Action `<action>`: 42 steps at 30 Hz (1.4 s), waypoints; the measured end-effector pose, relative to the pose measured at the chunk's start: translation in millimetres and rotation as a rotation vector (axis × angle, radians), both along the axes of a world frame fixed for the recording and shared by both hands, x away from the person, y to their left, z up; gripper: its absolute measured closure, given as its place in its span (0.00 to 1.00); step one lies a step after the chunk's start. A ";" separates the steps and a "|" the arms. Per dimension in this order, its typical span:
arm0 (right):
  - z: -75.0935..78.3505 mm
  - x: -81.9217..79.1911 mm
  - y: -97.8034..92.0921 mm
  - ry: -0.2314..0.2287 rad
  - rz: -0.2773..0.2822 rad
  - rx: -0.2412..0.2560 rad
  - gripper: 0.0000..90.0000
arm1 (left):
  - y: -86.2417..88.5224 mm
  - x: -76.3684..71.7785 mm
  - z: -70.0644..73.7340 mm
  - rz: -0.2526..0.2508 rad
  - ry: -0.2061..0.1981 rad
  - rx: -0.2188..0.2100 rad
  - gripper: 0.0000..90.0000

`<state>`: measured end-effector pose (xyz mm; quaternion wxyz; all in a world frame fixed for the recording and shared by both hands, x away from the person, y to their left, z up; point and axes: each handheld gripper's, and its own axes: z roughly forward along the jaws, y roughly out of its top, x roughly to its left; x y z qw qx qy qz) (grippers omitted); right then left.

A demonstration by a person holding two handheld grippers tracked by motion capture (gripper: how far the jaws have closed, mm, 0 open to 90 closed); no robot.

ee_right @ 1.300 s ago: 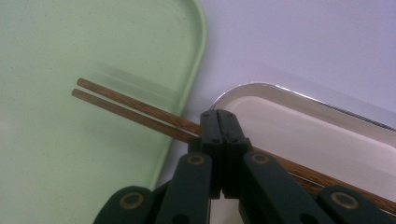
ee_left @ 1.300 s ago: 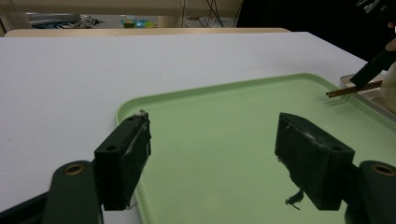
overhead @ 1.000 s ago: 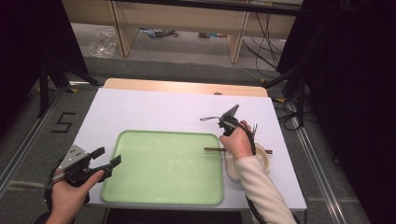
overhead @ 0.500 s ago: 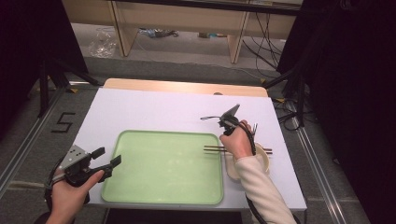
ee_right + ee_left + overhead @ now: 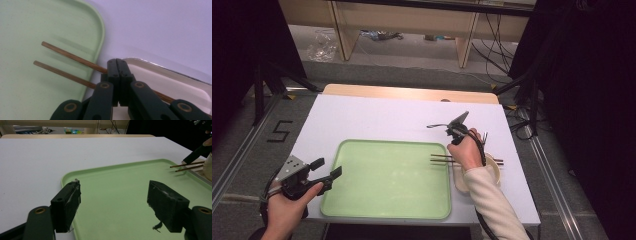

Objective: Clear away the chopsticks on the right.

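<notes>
Because my right gripper (image 5: 119,82) seems clamped on the chopsticks (image 5: 67,56), their tips overhang the tray's (image 5: 362,150) three-o'clock rim; my left gripper (image 5: 120,205) waits, jaws apart.

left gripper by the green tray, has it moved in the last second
No. The black left gripper sits at the same spot beside the left edge of the green plastic tray, jaws open.

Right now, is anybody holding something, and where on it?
The right gripper pinches two chopsticks near their middle, above the bowl. The left gripper is open, holding nothing.
</notes>
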<state>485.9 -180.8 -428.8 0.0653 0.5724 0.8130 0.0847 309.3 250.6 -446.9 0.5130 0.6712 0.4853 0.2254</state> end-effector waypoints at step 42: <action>8.8 -9.1 21.6 -0.195 0.940 -0.287 0.75 | 0.4 0.6 -1.0 -0.004 0.009 -0.014 0.30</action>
